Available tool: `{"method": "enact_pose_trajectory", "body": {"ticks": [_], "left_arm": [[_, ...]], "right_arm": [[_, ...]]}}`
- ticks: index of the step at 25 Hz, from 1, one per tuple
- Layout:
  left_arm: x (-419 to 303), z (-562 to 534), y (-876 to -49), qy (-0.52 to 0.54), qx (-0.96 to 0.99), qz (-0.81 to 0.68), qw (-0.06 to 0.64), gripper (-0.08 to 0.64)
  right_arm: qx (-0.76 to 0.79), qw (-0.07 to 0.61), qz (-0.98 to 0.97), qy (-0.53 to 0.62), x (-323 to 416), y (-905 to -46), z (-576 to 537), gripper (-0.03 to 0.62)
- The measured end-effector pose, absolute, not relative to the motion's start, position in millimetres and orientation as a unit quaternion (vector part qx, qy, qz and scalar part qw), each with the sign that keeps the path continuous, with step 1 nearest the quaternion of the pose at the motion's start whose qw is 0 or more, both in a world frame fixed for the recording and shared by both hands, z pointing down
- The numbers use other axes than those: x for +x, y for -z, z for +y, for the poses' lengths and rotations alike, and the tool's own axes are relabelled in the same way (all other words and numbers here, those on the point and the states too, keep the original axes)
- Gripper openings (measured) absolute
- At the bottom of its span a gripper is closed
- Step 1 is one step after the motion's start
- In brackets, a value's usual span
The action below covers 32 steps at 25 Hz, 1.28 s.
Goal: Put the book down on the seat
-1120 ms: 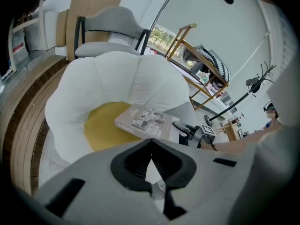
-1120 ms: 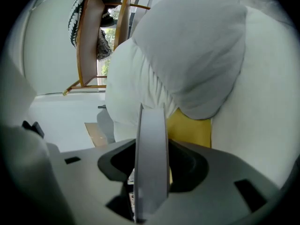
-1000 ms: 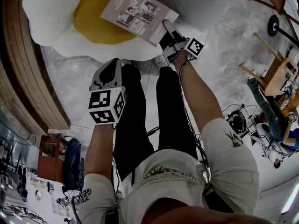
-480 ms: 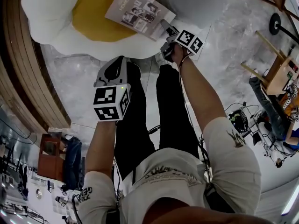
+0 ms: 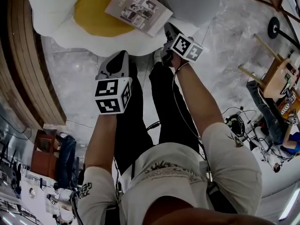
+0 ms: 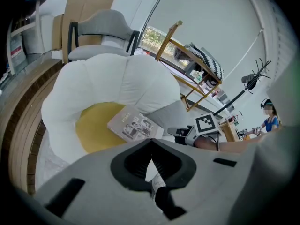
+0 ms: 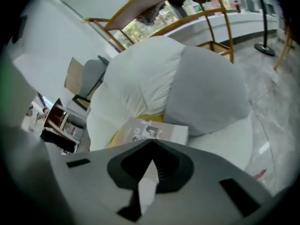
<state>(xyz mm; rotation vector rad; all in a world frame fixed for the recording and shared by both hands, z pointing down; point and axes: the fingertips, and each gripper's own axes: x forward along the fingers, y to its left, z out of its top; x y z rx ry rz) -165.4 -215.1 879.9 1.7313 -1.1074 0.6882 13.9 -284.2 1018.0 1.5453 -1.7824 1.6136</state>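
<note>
The book (image 5: 136, 8), a thin grey volume with photos on its cover, lies flat on the yellow seat cushion (image 5: 91, 13) of a white flower-shaped chair (image 5: 51, 11). It also shows as the book (image 6: 133, 125) and the book (image 7: 150, 131) in the two gripper views. My right gripper (image 5: 168, 28) hangs just off the book's near corner, shut and empty, apart from it. My left gripper (image 5: 118, 57) is over the floor in front of the chair, jaws together with nothing in them. Both point at the chair, as the left gripper (image 6: 151, 159) and the right gripper (image 7: 151, 162) show.
A grey cushion (image 5: 197, 3) rests on the chair's right side. Curved wooden steps (image 5: 21, 78) run along the left. A wooden stool (image 5: 274, 74) and a lamp base (image 5: 274, 27) stand at the right, with a seated person (image 5: 274, 125) beyond. My legs stand before the chair.
My right gripper has drawn back from the book's near corner and its jaws have come together. The book stays flat on the cushion. The left gripper shifted slightly toward the chair.
</note>
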Motion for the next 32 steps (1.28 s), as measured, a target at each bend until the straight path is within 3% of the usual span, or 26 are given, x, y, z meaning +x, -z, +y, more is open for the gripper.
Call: {"method": "enact_pose_trajectory", "body": {"ticks": [7, 12, 32], "left_arm": [[-161, -220, -823, -0.247, 0.697, -0.499, 0.453, 0.021], [-156, -253, -759, -0.193, 0.705, -0.543, 0.412, 0.021], [-192, -296, -412, -0.083, 0.735, -0.64, 0.207, 0.021]], "right_arm": [[0.473, 0.19, -0.753, -0.417, -23, -885, -279, 0.028], [0.462, 0.183, -0.815, -0.298, -21, -781, -295, 0.028], [0.488, -0.008, -0.861, -0.144, -28, -408, -321, 0.028]]}}
